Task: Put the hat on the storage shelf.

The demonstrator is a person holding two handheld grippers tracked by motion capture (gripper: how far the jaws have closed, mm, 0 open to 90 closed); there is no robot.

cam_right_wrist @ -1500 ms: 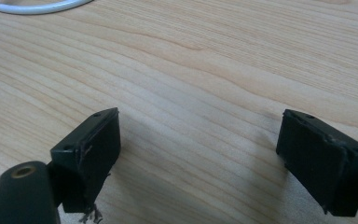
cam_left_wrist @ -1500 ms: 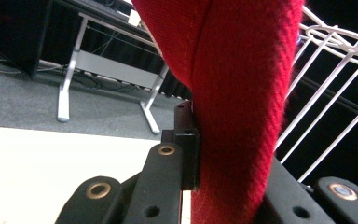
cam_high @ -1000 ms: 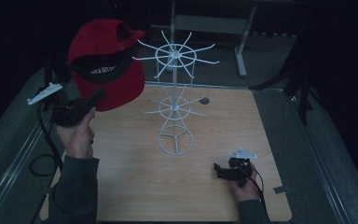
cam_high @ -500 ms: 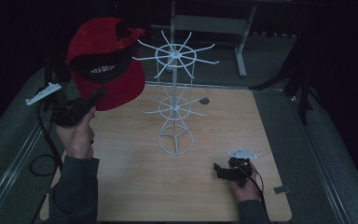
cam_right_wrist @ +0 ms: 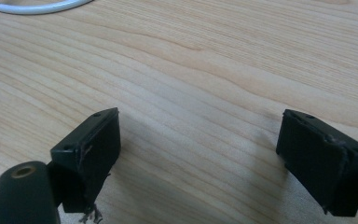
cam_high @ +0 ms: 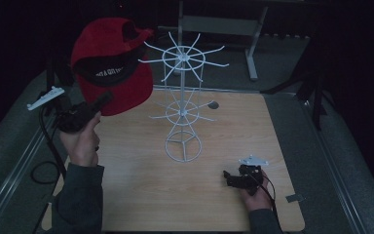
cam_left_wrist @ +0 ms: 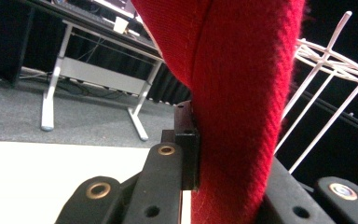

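- The left gripper (cam_high: pixel 103 100) is clamped on the brim of the red cap (cam_high: pixel 109 63); in the left gripper view the red cloth (cam_left_wrist: pixel 242 93) sits pinched between the two black jaws, with no gap showing.
- Holding it by the brim leaves the crown hanging free and open, which would let a wire arm slip under it.
- The cap is up in the air at the far left of the table, just beside the top ring of the white wire rack (cam_high: pixel 182 105), and seems to stand level with its upper spokes; whether cloth and wire touch cannot be told.
- The rack stands upright near the middle of the wooden table (cam_high: pixel 126 195), its round base flat on the board, so the work in hand is most likely hanging the cap on an upper arm.
- The right gripper (cam_high: pixel 231 178) rests low on the table near the right front edge, well apart from the rack.
- Its jaws stand wide and empty over bare wood in the right gripper view, the left pad (cam_right_wrist: pixel 93 149) far from its partner, so it is parked out of the way.
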